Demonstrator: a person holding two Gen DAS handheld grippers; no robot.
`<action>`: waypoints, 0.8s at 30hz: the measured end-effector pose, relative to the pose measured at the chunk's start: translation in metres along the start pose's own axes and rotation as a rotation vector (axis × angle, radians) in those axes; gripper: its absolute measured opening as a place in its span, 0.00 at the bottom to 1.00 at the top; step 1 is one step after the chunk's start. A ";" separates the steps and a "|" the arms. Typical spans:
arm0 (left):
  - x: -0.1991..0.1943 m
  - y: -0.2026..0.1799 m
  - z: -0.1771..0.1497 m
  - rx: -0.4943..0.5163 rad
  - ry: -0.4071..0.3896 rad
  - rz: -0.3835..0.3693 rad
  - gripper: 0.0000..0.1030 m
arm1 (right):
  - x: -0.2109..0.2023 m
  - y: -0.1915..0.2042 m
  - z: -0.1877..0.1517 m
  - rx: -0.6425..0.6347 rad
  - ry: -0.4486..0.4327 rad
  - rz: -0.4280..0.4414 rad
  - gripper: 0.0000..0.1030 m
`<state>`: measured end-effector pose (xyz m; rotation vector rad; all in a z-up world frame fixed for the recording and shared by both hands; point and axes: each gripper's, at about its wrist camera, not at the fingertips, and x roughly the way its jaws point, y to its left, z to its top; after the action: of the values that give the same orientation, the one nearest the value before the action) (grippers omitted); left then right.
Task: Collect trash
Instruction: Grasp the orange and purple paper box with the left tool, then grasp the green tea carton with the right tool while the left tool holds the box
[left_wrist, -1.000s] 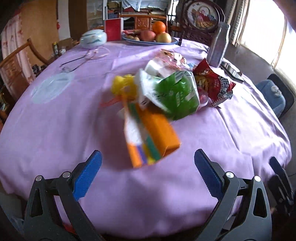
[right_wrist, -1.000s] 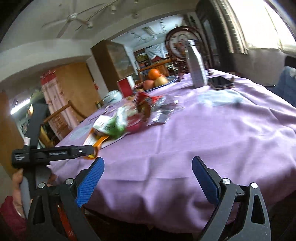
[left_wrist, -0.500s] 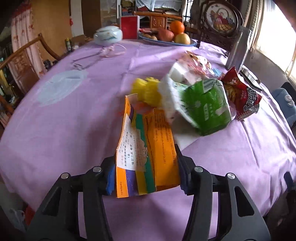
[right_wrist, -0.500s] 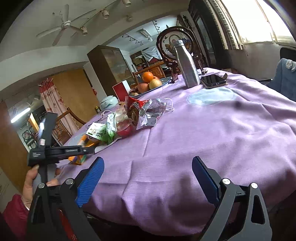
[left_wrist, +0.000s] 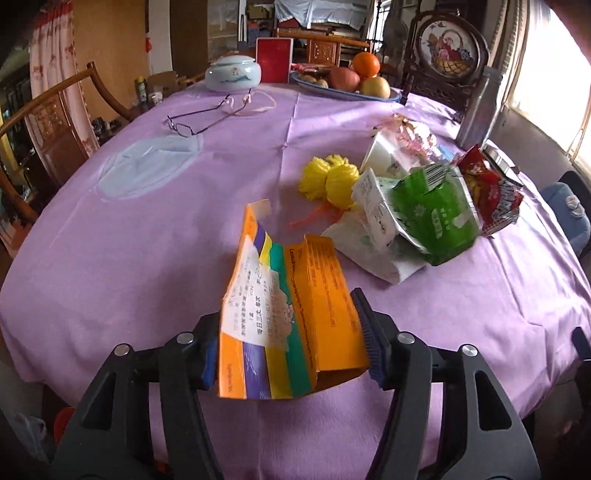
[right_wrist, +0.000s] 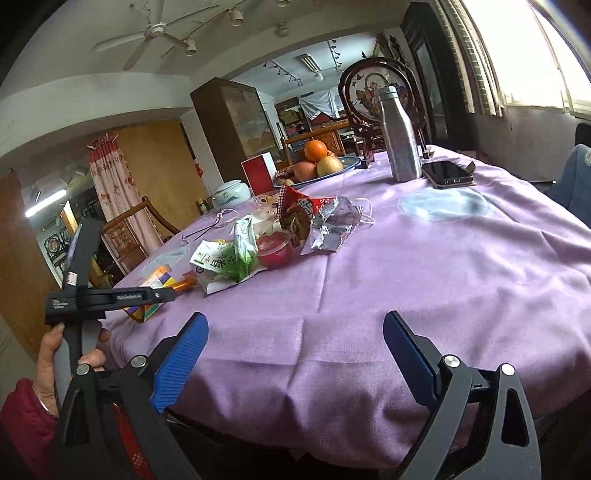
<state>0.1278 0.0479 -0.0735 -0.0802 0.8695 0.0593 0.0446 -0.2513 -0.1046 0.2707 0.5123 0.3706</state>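
Left tool (left_wrist: 290, 354) now pinches the flattened orange carton (left_wrist: 291, 314) by its near end; a second ago its blue pads stood wide apart with the carton lying loose on the desk (left_wrist: 147, 229) ahead of them. Half a second ago the pads had already met the carton's sides. Since then the carton reads larger and nearer in the left wrist view, and its far flap rises off the cloth. Judgement: first piece of trash is secured and appears to be lifting; the grip is on crushed card, so it may buckle or slide if swung quickly.

Remaining trash sits in one heap toward the desk's middle: green packet (left_wrist: 432, 218), red snack bag (left_wrist: 491, 192), yellow frilly ball (left_wrist: 328, 179), white paper under the green packet. None of it is touched. Spectacles (left_wrist: 207, 118), fruit plate (left_wrist: 347, 92) and steel bottle (left_wrist: 478, 107) lie well apart from the heap and are probably not trash.

Pose: left tool is held low at the desk's near edge, pointing across the cloth, the person's left hand (right_wrist: 70, 354) wrapped round its handle in the right wrist view. Right tool (right_wrist: 295, 354) hangs off the desk edge, pads spread wide, holding nothing, aimed along the cloth toward the heap.

No bin or bag is in view.
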 end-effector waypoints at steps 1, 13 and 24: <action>0.001 0.000 -0.001 0.001 -0.003 0.007 0.59 | 0.000 -0.001 0.001 0.004 0.002 0.000 0.91; -0.033 0.032 -0.006 -0.063 -0.115 -0.052 0.47 | 0.021 0.023 0.014 -0.022 0.049 0.050 0.90; -0.038 0.070 -0.015 -0.135 -0.130 -0.079 0.47 | 0.090 0.072 0.068 -0.110 0.132 0.082 0.84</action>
<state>0.0862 0.1154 -0.0572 -0.2343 0.7316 0.0490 0.1324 -0.1602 -0.0613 0.1620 0.6093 0.4975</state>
